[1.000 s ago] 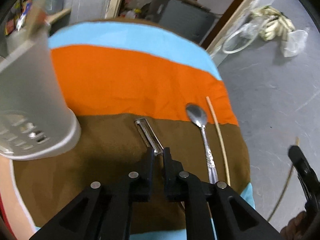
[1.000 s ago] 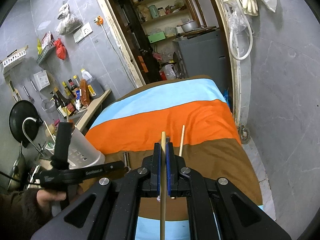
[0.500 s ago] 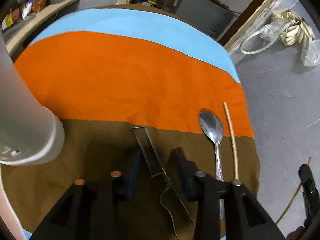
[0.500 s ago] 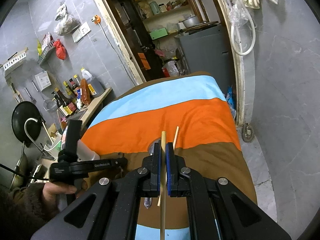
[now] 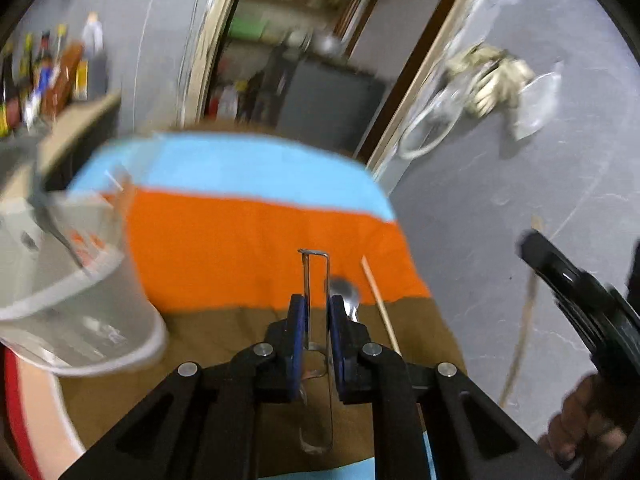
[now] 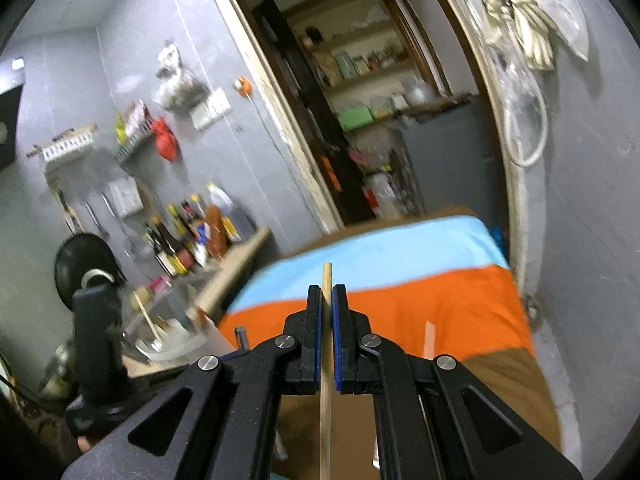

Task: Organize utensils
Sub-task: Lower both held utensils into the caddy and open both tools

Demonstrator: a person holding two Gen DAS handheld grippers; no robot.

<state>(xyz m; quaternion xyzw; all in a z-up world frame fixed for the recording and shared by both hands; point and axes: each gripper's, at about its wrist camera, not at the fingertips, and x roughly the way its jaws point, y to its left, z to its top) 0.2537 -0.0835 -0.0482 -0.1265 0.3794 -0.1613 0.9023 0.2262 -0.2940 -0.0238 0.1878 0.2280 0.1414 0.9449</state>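
Left gripper [image 5: 318, 322]: jaws closing on the metal peeler [image 5: 317, 300], blue pads against its wire frame on both sides, blade end poking out ahead of the fingertips, handle loop running back under the fingers. The peeler is lifted clear of the striped cloth [image 5: 248, 232]. Just right of the fingertips, on the cloth, lies a spoon [image 5: 347, 294] with its bowl at the orange-brown border; right of that again, a loose chopstick [image 5: 380, 306] lies at a slant. Well to the left of the fingers stands the grey utensil holder [image 5: 80, 304], tilted in this view, with some utensils already standing in it; blur hides what they are. Right gripper [image 6: 327, 332]: jaws clamped tight on a held chopstick [image 6: 326, 392], which runs lengthwise between the pads, tip sticking out a little beyond them and the rest trailing back below. Ahead and below lies the same cloth. To the left of these fingers, the other handle is seen in a person's hand [image 6: 86, 438].
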